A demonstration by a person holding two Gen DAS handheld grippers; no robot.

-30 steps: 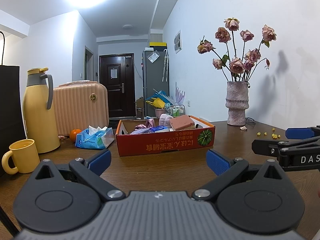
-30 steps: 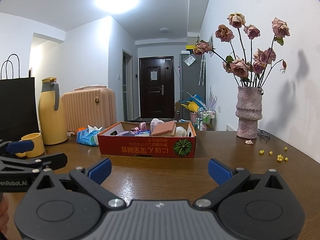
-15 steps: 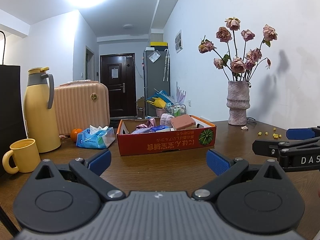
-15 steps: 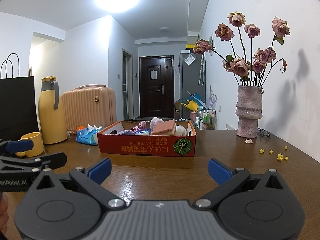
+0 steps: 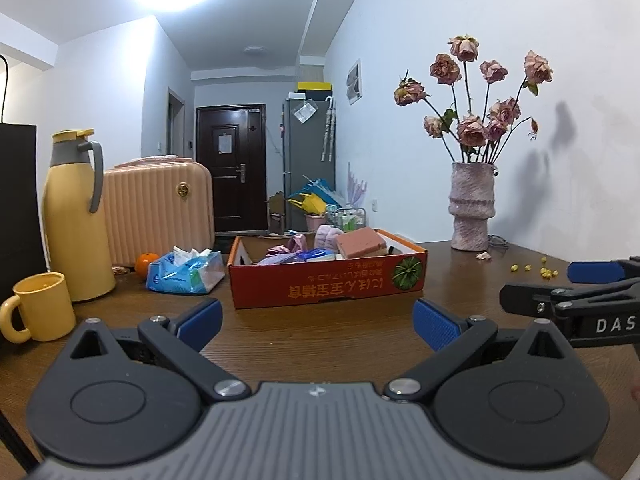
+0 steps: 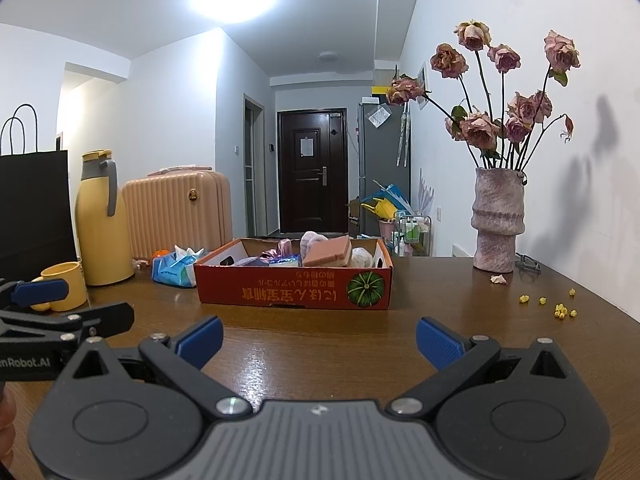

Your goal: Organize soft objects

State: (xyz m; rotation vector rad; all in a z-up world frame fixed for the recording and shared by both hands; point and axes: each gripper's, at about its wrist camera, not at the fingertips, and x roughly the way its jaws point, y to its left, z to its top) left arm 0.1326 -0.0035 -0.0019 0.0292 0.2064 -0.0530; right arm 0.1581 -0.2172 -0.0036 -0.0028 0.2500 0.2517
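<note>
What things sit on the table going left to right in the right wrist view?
Yellow mug → yellow thermos → blue tissue pack → red cardboard box → pink vase → yellow crumbs.

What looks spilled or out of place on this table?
Small yellow bits lie scattered on the bare table right of the vase, with a fallen petal at its base. The roses look wilted. The box sits upright; its print reads upside down from here.

The cardboard box (image 5: 326, 280) sits mid-table (image 5: 360, 344) — tissue pack (image 5: 186, 272), mug (image 5: 40, 306) and flask (image 5: 76, 216) to its left, vase (image 5: 472, 208) behind-right; a sponge (image 5: 360, 242) lies in it.
</note>
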